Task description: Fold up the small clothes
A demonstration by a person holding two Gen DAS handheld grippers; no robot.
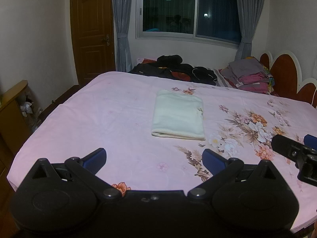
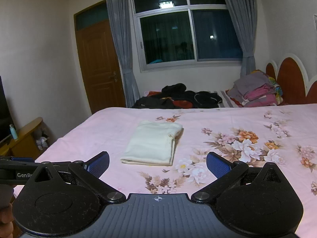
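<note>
A cream folded garment point(image 1: 178, 117) lies flat on the pink floral bed point(image 1: 99, 123), at 12 o'clock from the left hand-held gripper point(image 1: 154, 156). Both it and the right hand-held gripper point(image 2: 158, 161) hover spread wide, holding nothing. Dark clothes point(image 2: 178, 97) pile beyond at 12 o'clock.

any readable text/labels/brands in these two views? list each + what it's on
"GenR…": white lettering on the black body of the left gripper, seen at the left edge of the right wrist view; cut off by the right gripper, so the rest is hidden.
Red item behind the dark clothes: possible print, too blurred to read.
Nothing else legible.
</note>
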